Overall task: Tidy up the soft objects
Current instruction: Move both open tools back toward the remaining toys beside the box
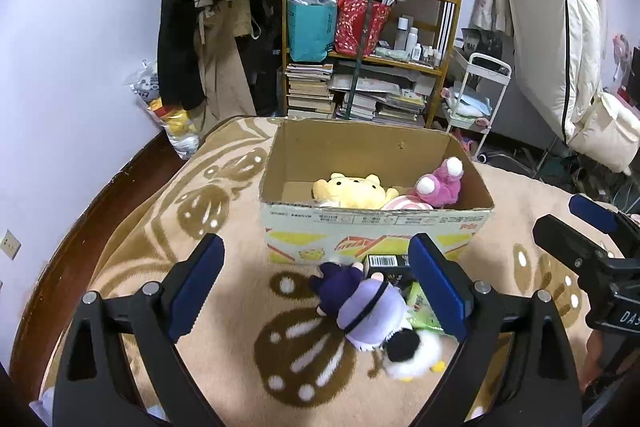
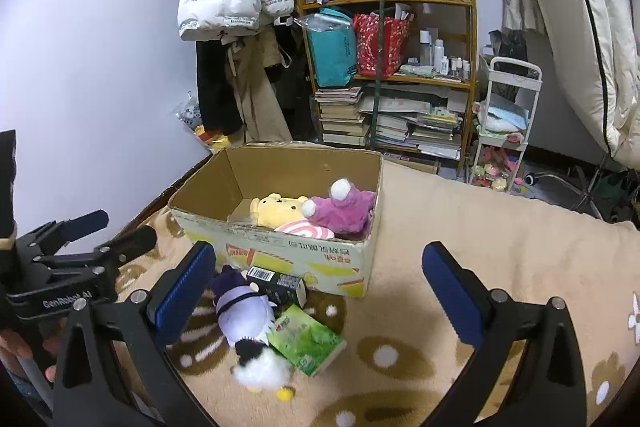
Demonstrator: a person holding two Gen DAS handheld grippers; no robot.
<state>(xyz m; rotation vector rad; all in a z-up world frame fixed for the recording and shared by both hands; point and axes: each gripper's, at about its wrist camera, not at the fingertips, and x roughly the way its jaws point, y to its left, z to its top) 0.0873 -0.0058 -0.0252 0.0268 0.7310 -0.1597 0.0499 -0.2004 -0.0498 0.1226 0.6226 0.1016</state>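
Both claws are spread wide with nothing pinched: the left gripper [image 1: 316, 287] and the right gripper [image 2: 320, 291]. The next soft thing, a purple doll [image 2: 244, 311], lies on the blanket [image 2: 500, 227] at the box's [image 2: 280, 255] six o'clock. It is best pinched at its body, clear of the two cartons touching it. Counted: three plush toys [image 2: 340, 213] in the box, two outside.
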